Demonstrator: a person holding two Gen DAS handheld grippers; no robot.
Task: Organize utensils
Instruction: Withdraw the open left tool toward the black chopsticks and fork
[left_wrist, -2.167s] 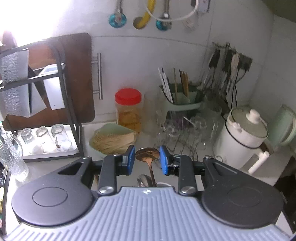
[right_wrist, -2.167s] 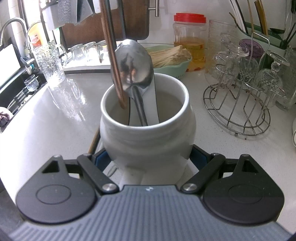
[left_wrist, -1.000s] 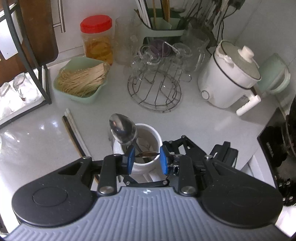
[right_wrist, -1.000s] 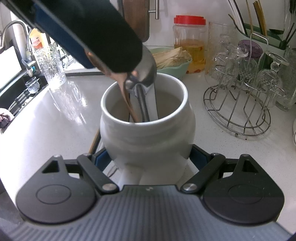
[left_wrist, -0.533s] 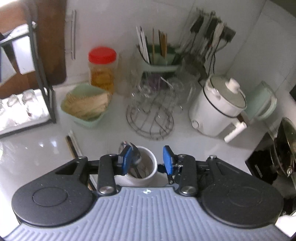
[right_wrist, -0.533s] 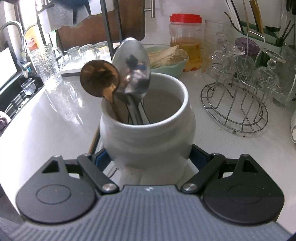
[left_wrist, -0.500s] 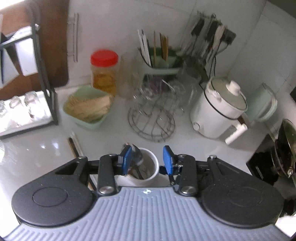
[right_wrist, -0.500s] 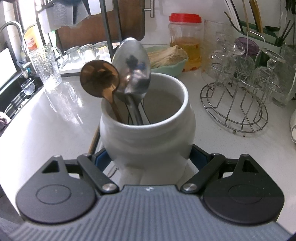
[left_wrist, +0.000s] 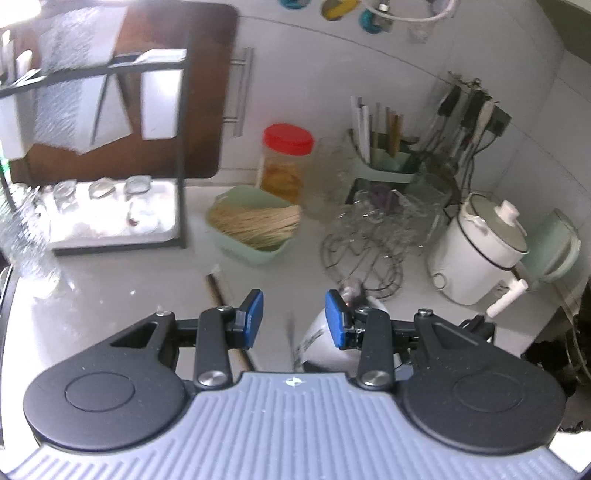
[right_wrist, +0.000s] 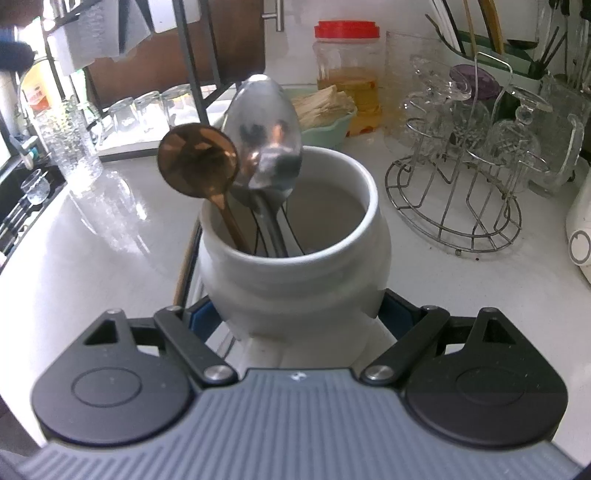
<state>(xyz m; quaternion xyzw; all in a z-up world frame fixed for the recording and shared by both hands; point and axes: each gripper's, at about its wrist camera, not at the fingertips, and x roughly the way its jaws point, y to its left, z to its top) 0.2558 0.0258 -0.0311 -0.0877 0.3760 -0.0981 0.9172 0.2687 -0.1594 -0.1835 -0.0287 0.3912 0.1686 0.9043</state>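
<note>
While right claw (right_wrist: 299, 317) grips white jar (right_wrist: 295, 266), pads mostly hidden, left claw (left_wrist: 291, 319) wide, empty, view blurred.

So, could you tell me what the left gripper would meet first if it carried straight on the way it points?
Probably the white countertop: the left gripper, jaws open and empty, has only bare surface ahead, though blur leaves depth unclear.

A white ceramic jar (right_wrist: 295, 266) with a bulging body and open round mouth stood upright on the pale counter, near the right wrist camera. Two spoons stood in it, handles down and bowls above the rim at its far left side: a copper-coloured spoon (right_wrist: 197, 166) with a round bowl, leaning left, and just right of it a larger silver spoon (right_wrist: 264, 136), its bowl touching the copper one.
</note>
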